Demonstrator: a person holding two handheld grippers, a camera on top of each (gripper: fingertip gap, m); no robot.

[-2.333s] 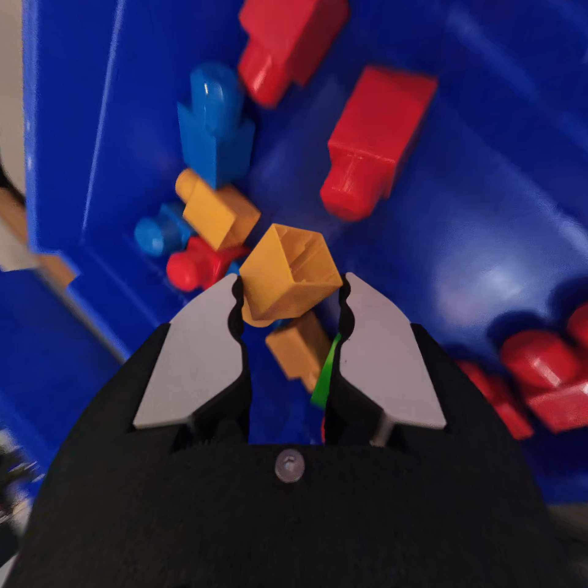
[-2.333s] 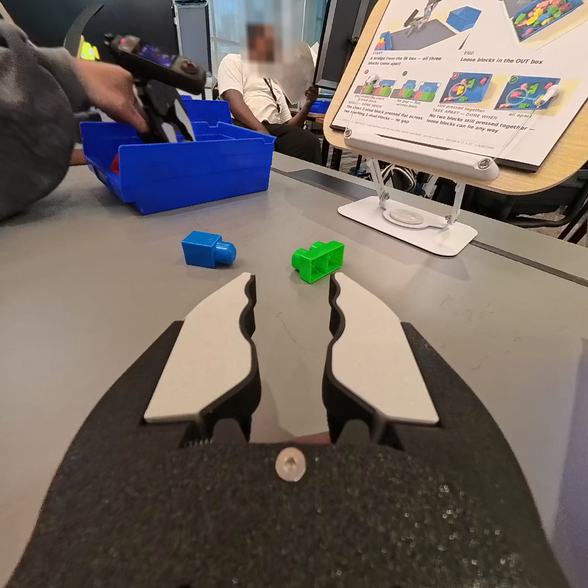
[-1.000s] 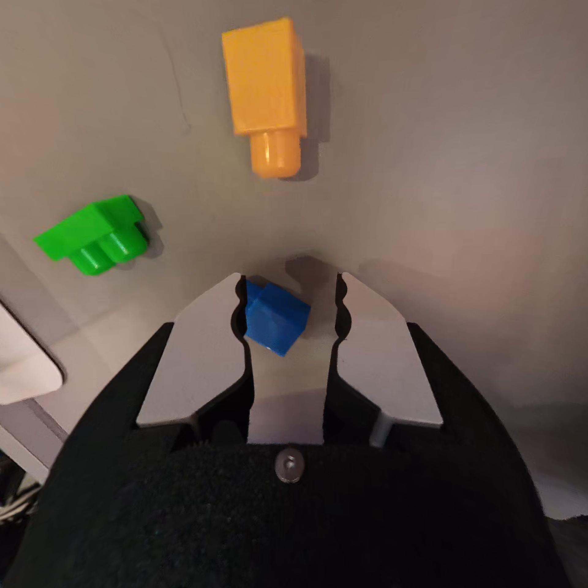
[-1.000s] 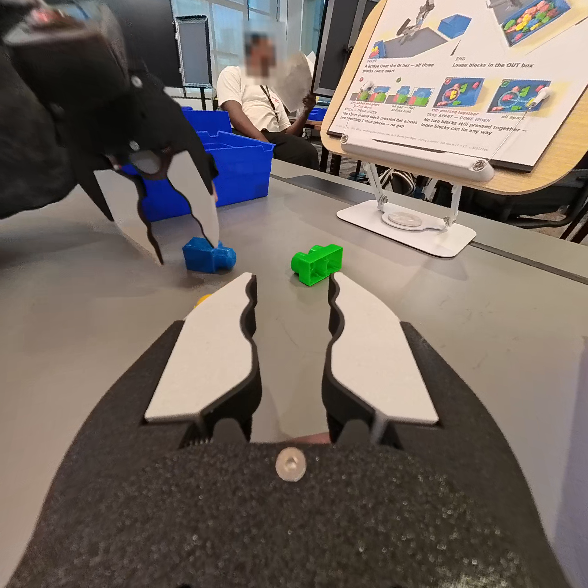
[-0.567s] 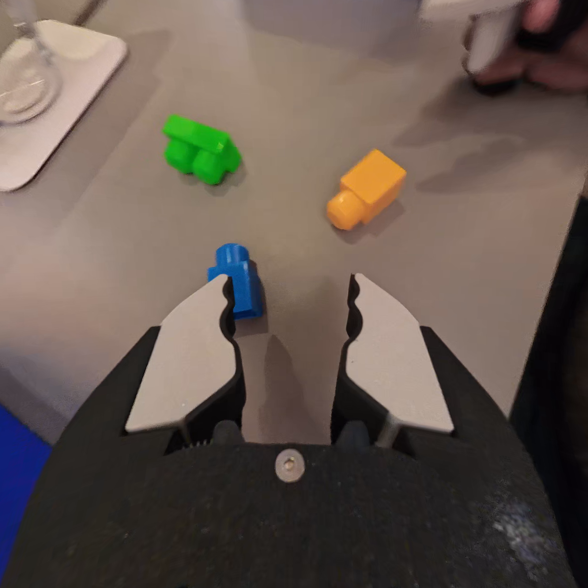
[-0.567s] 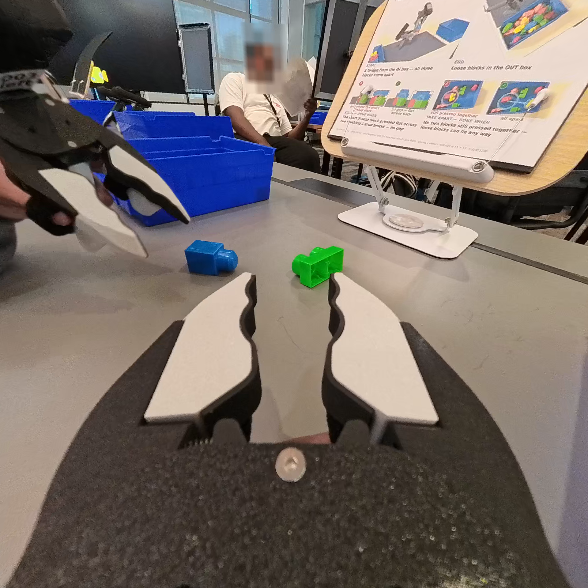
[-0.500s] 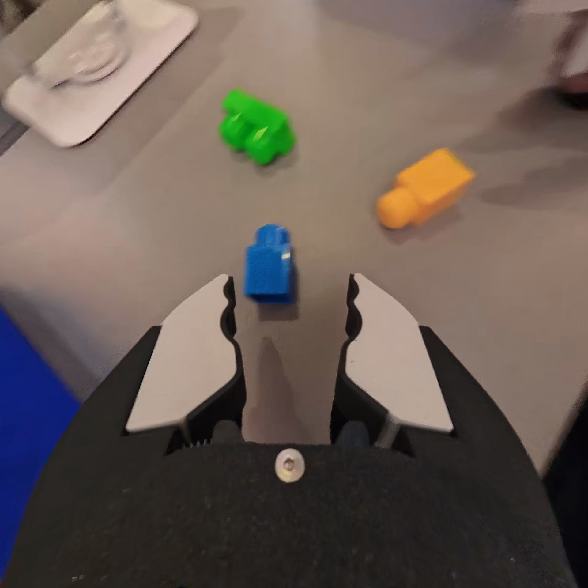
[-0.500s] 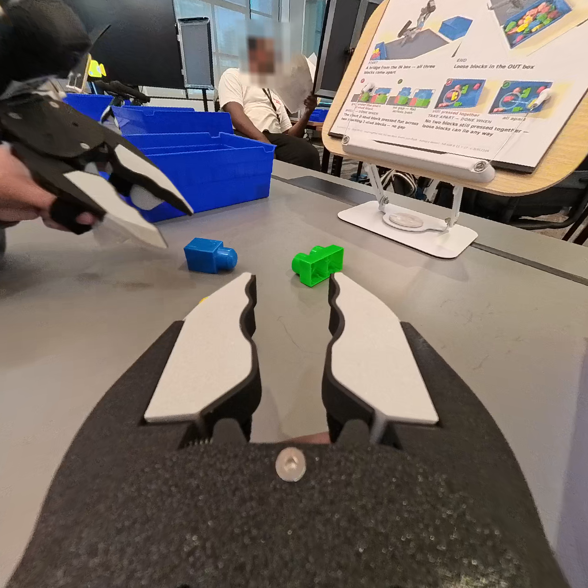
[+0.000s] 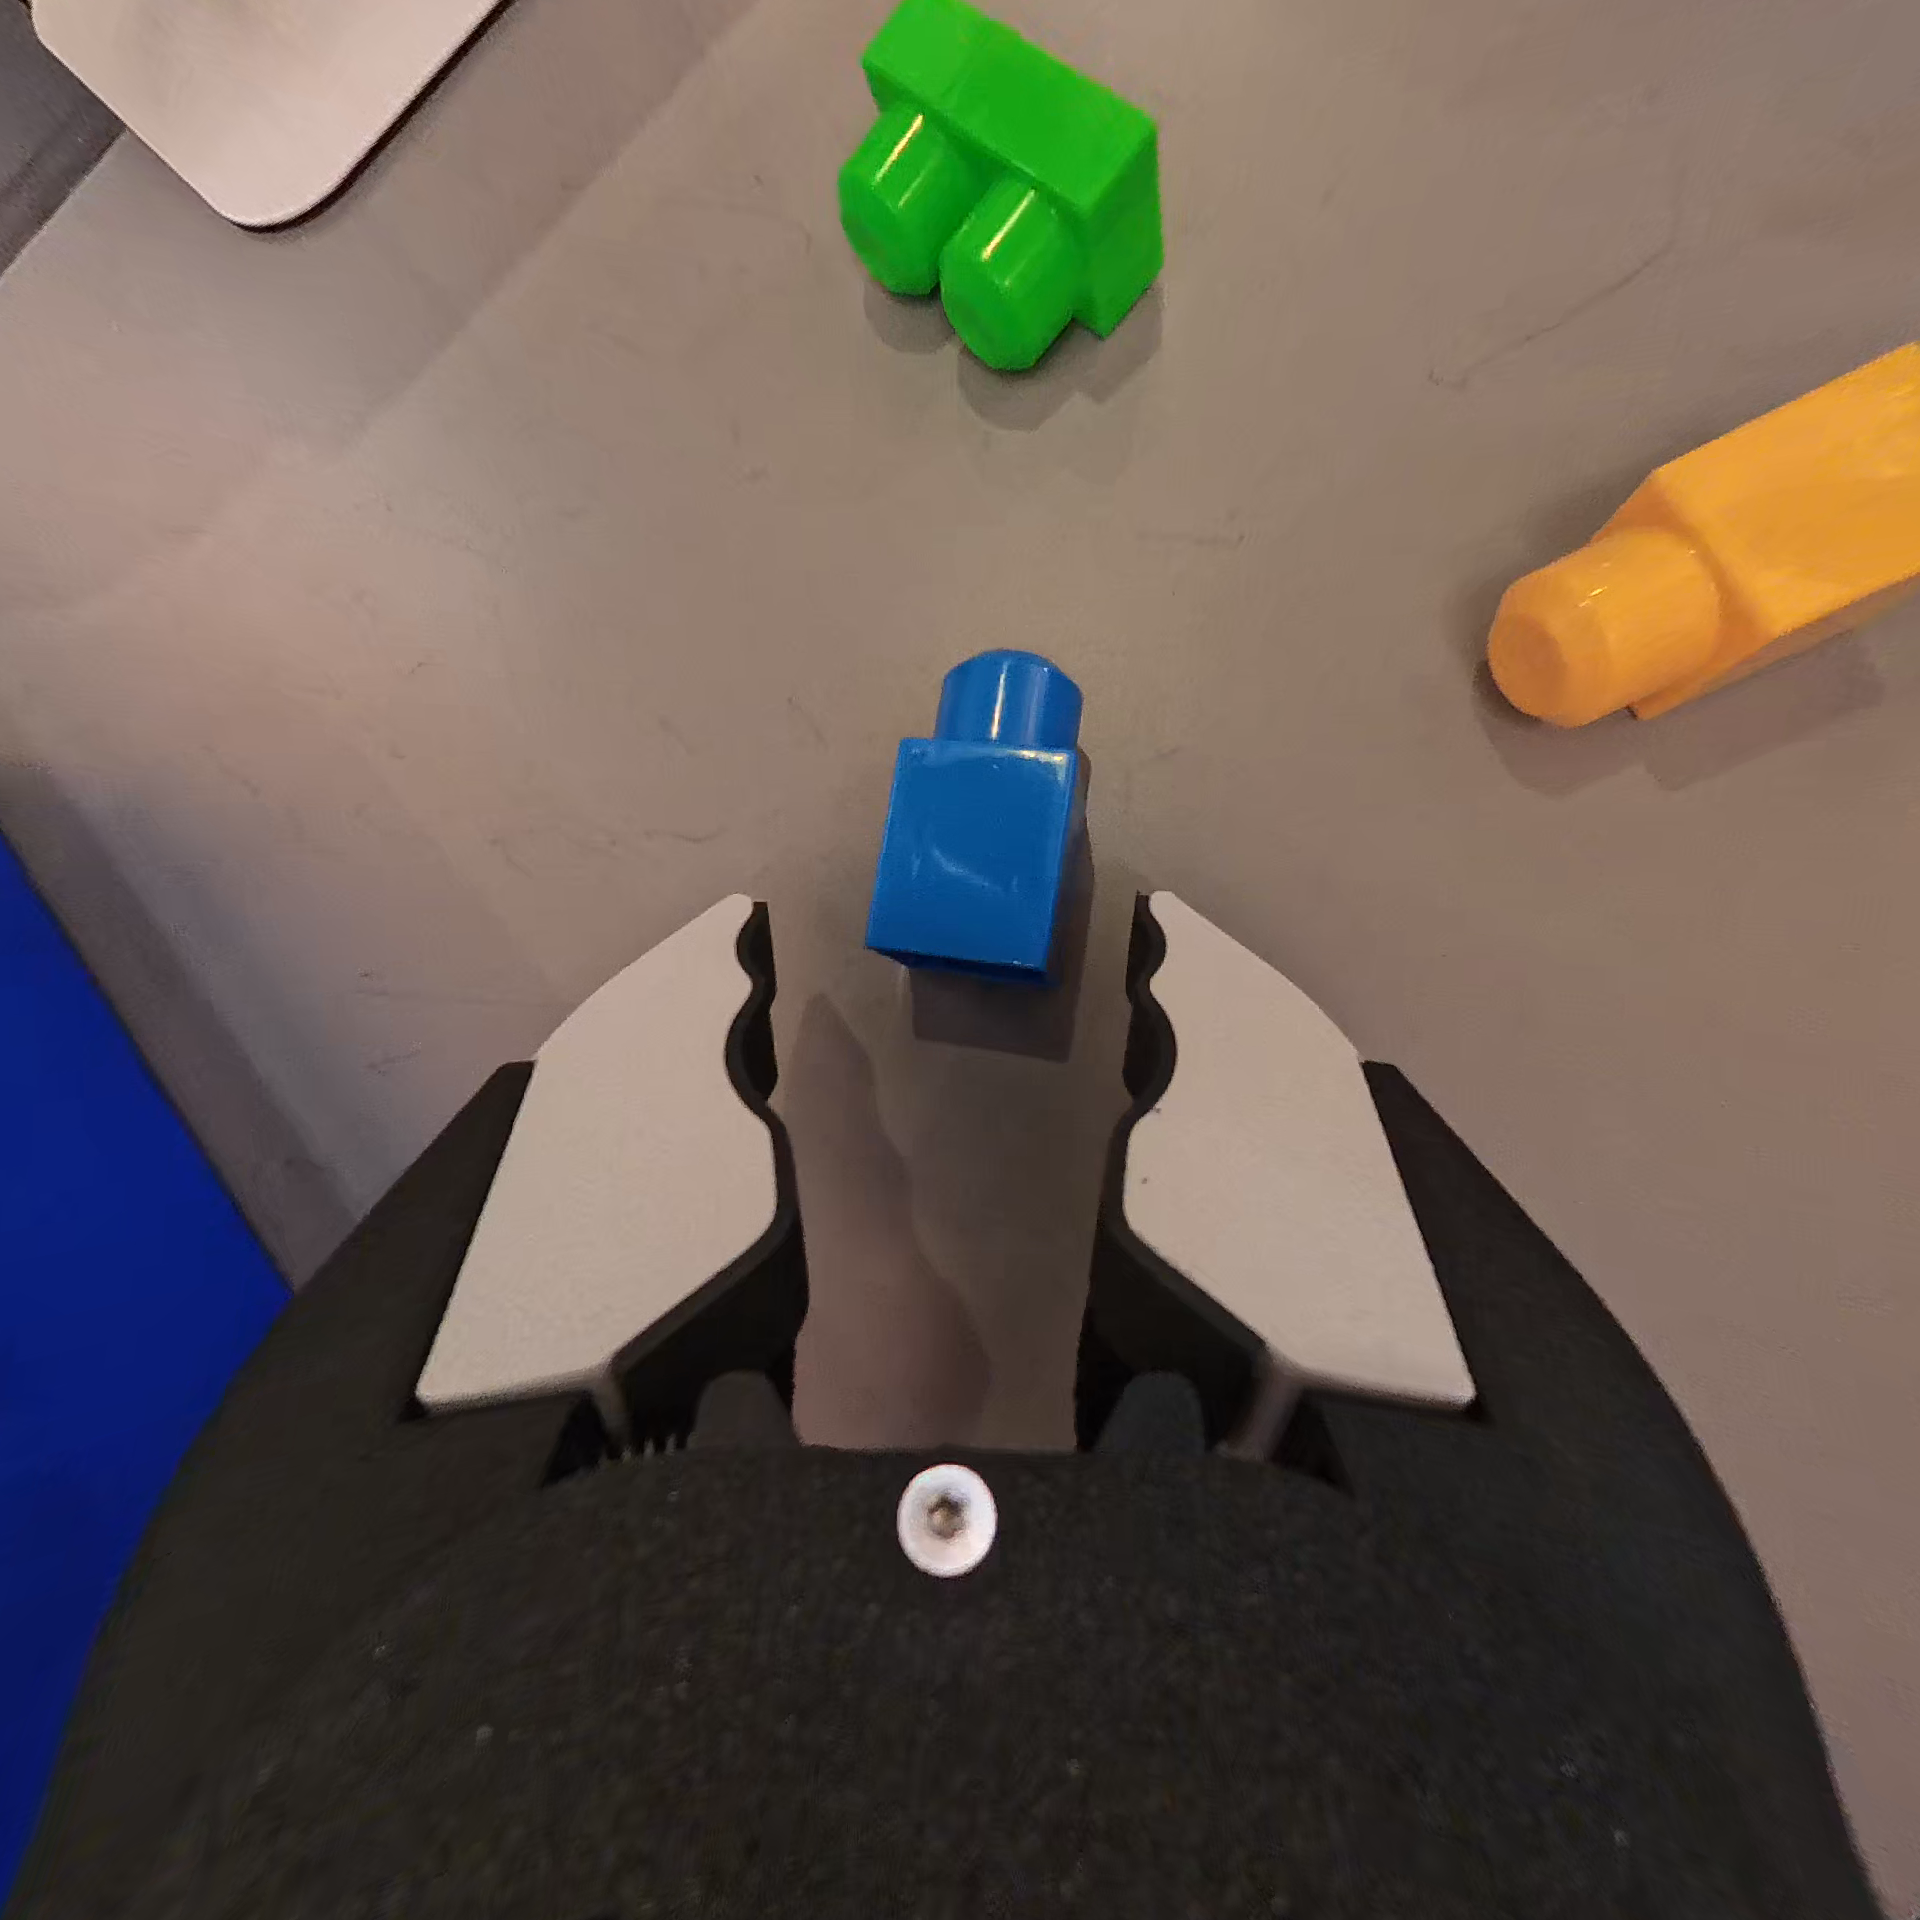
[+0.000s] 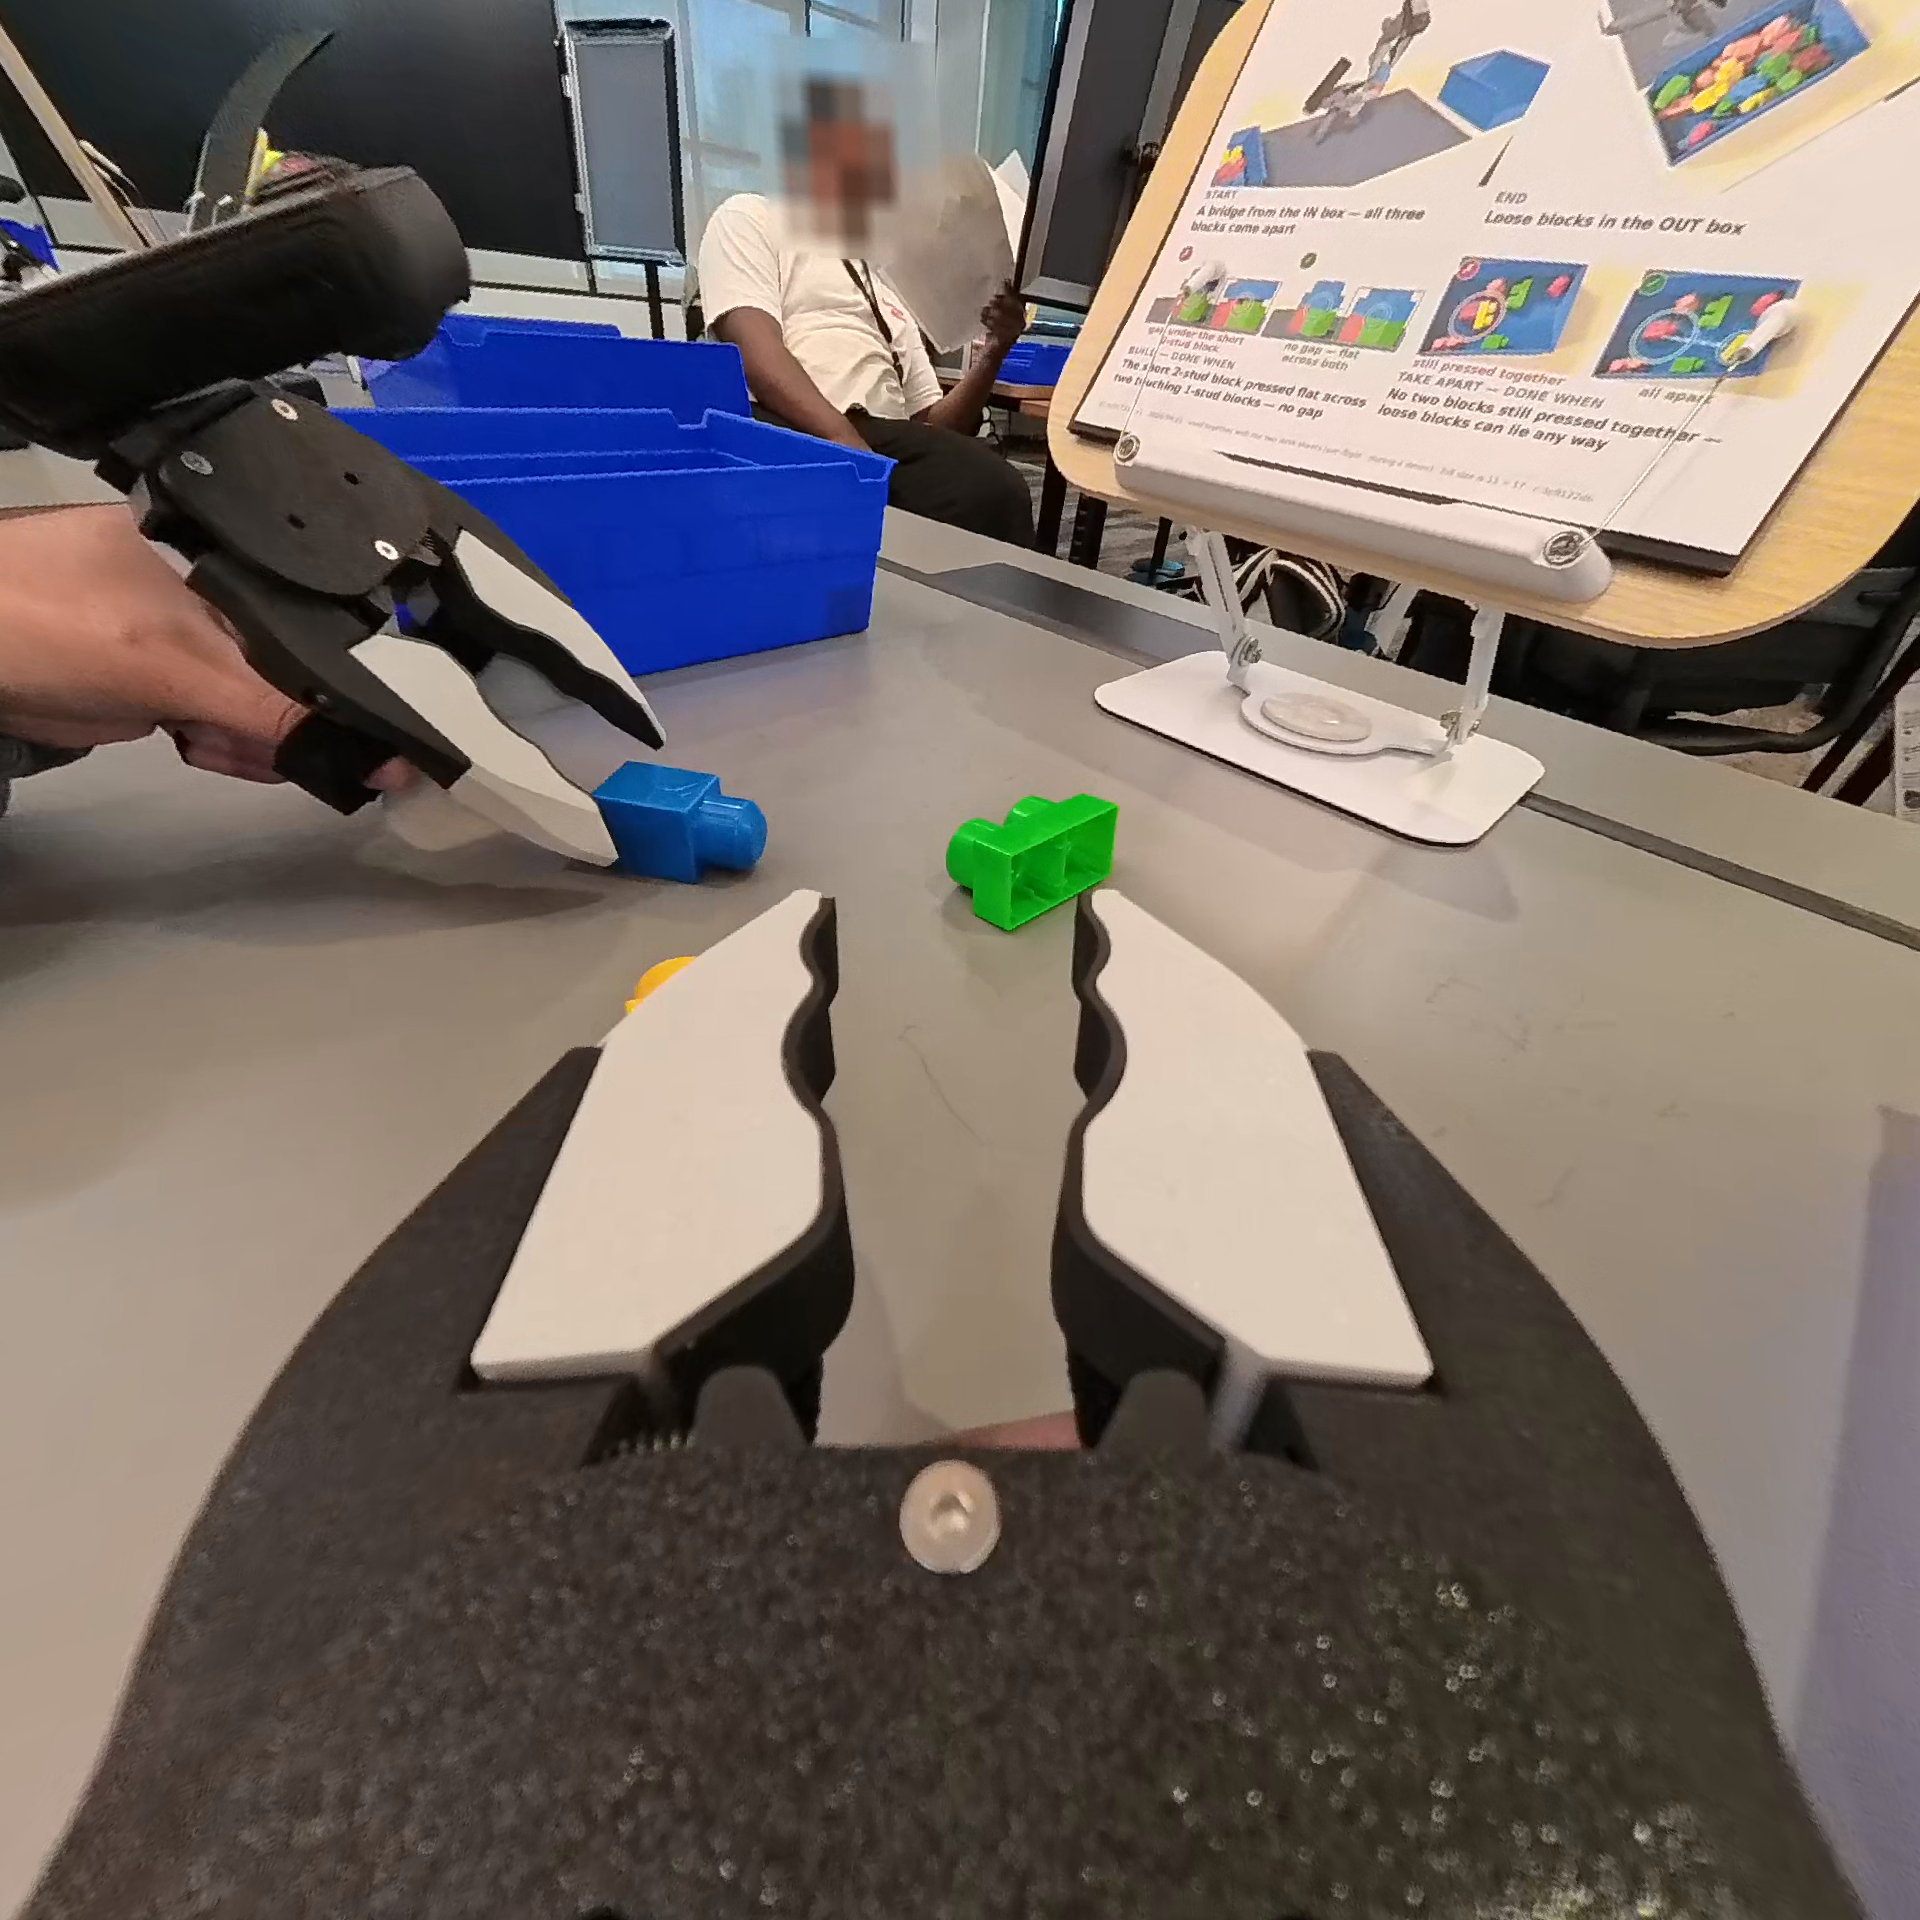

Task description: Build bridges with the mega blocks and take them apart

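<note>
Lying on its side on the grey table (image 9: 520, 540), the blue block (image 9: 971, 852) sits just ahead of the left gripper (image 9: 951, 914), jaws wide and empty. Beyond the blue block lies the green block (image 9: 1008, 187); the orange block (image 9: 1704, 582) lies off to its right. Only the right wrist view shows the blue bin (image 10: 665, 520), an instruction board (image 10: 1455, 260) and a seated person (image 10: 831, 343); the right gripper (image 10: 951, 925) hovers open there, empty.
</note>
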